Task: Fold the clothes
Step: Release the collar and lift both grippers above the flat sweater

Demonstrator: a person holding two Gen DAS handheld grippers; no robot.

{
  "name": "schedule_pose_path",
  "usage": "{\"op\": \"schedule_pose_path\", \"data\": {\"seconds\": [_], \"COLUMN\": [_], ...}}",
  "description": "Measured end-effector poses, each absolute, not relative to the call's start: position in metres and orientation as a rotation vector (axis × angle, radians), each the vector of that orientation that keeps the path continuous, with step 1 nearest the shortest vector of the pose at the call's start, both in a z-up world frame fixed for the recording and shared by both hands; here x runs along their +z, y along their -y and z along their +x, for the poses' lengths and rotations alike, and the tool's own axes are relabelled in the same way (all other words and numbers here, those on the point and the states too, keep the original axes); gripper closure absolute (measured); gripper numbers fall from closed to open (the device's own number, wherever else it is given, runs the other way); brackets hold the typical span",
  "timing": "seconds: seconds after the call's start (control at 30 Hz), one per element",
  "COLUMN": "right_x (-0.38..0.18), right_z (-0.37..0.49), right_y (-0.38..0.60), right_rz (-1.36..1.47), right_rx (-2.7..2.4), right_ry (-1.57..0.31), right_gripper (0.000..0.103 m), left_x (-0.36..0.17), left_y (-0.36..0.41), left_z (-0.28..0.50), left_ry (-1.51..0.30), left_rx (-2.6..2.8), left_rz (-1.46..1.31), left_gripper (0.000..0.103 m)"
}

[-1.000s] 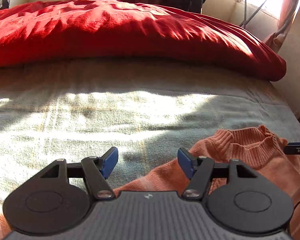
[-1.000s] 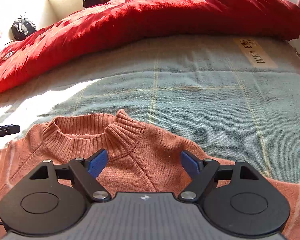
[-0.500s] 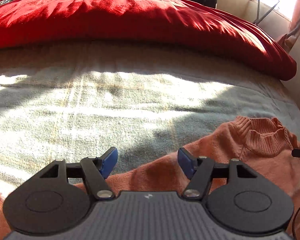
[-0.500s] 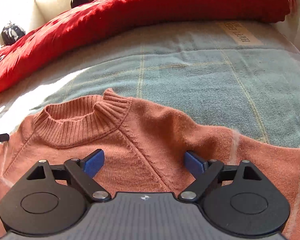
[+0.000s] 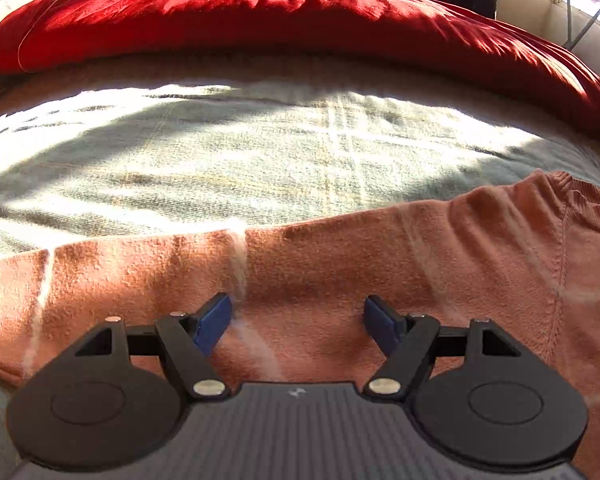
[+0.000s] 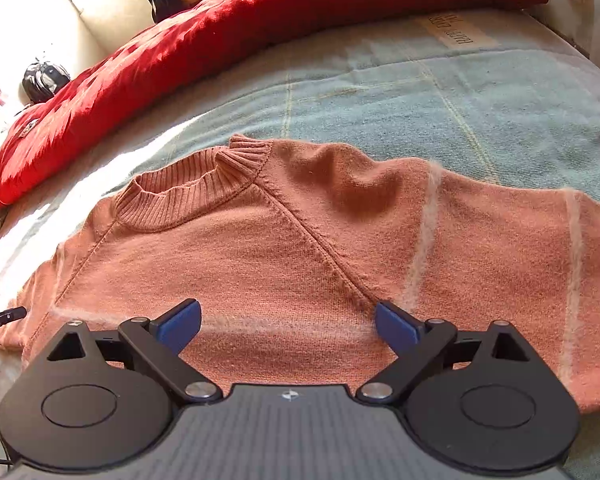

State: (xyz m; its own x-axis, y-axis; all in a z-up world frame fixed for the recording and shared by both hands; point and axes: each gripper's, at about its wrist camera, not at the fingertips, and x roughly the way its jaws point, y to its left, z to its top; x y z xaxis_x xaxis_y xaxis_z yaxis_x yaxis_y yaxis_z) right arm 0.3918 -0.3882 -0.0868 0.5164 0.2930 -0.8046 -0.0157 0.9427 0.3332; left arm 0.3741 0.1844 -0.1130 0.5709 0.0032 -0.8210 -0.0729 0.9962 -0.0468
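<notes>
Blue-padded fingers on both grippers spread wide, nothing pinched between them. Left gripper [image 5: 298, 314] hangs over the left sleeve of the salmon knit sweater [image 5: 380, 272], jaws just opened further; whether its pads touch the knit can't be told. Right gripper [image 6: 288, 322] is over the chest just below the raglan seam, jaws also just widening, empty. Sweater lies flat and face up on the bed, ribbed collar [image 6: 188, 196] toward the far side, pale fuzzy stripes crossing sleeves and chest. Bed covered by a grey-green checked blanket [image 6: 480, 108] with a sewn beige label [image 6: 454, 30], dark lettering seen upside down, not readable. Red duvet [image 5: 280, 16] bunched along the far edge. Black backpack [image 6: 44, 80] by the cream wall, clothes hanging behind, strong sunlight across the blanket.
</notes>
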Motion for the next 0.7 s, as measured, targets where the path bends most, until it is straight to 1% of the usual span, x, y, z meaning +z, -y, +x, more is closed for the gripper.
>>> {"op": "schedule_pose_path", "data": {"seconds": [0.07,0.13,0.27,0.4,0.5,0.53,0.57,0.63,0.7], "right_x": [-0.078,-0.068,-0.053,-0.056,-0.062,-0.065,-0.069,-0.069,-0.068], "right_z": [0.395,0.399,0.422,0.436,0.436,0.432,0.427,0.416,0.405], "right_y": [0.395,0.398,0.376,0.341,0.320,0.320,0.323,0.337,0.354], "right_rz": [0.269,0.300,0.338,0.333,0.310,0.288,0.263,0.228,0.197], "right_rx": [0.084,0.101,0.208,0.280,0.315,0.306,0.291,0.235,0.172], "right_ry": [-1.036,-0.997,-0.924,-0.919,-0.934,-0.953,-0.972,-0.992,-1.008], "right_gripper": [0.006,0.006,0.004,0.004,0.004,0.004,0.004,0.004,0.004], "left_x": [-0.103,-0.092,-0.070,-0.082,-0.107,-0.113,-0.114,-0.114,-0.100], "left_y": [-0.187,-0.179,-0.130,-0.067,-0.030,-0.023,-0.024,-0.026,-0.030], "left_z": [0.375,0.381,0.408,0.445,0.467,0.472,0.472,0.471,0.460], "left_ry": [-0.982,-0.977,-0.901,-0.915,-0.964,-0.974,-0.960,-0.936,-0.922], "left_rx": [0.070,0.022,-0.256,-0.496,-0.464,-0.439,-0.413,-0.370,-0.367], "left_rz": [-0.089,-0.096,-0.192,-0.303,-0.227,-0.200,-0.182,-0.150,-0.129], "left_gripper": [0.031,0.031,0.030,0.030,0.028,0.028,0.036,0.035,0.036]}}
